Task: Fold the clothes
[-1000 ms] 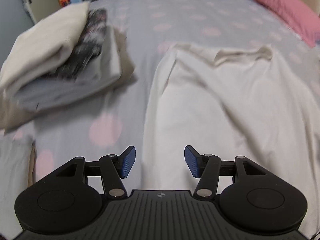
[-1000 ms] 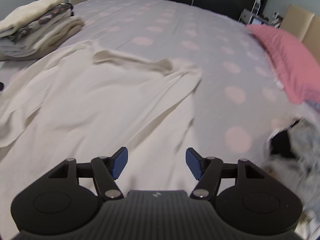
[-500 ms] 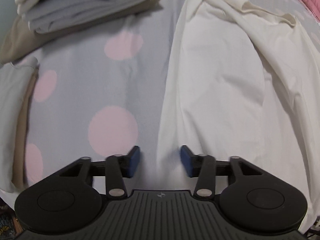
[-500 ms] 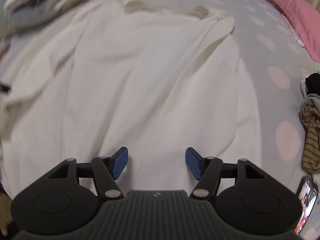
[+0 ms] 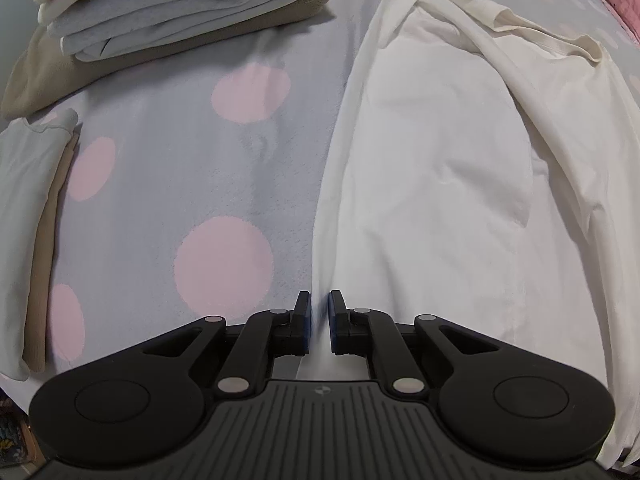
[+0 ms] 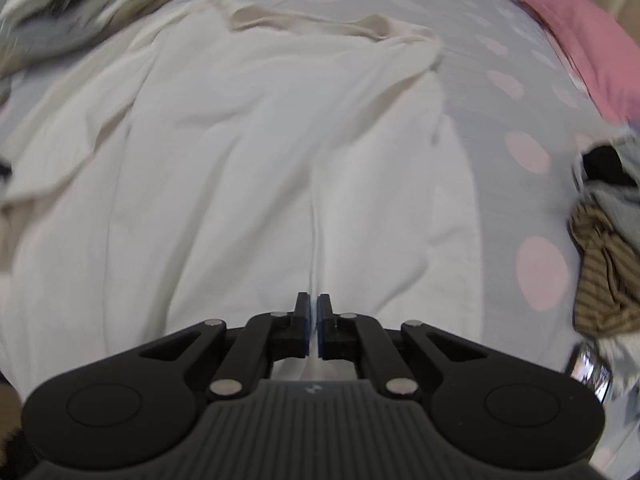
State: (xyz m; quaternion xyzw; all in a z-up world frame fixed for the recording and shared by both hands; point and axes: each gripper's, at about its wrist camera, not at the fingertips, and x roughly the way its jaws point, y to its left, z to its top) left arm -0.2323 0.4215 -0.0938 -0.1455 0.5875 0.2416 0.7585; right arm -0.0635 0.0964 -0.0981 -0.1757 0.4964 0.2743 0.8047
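Left tool [image 5: 319,322] is pinched down on the near left edge of the white garment [image 5: 432,184], a thin ridge of cloth running up between its blue pads. Right tool [image 6: 313,326] is clamped too, jaws nearly touching, with a crease of the same white garment [image 6: 256,152] rising from the pinch; that view is blurred, so I judge cloth is caught there but can't swear to it.

Outward from the tools: the garment lies spread on the dotted bed [image 5: 240,168], its beige neckband [image 5: 532,28] at the far end, one side lapped inward in a long diagonal fold. To the garment's left sits a folded stack [image 5: 176,12], and nearer, left again, a folded grey piece [image 5: 28,220]. To the garment's right, a heap of loose clothes [image 6: 600,248] and a pink pillow [image 6: 576,36] beyond.

Handling: this looks light, thin and limp. It will drape and wrinkle, and single-layer grips can slip. Best hold is at the hem corners, wide apart, keeping the edge taut so the fold falls square.
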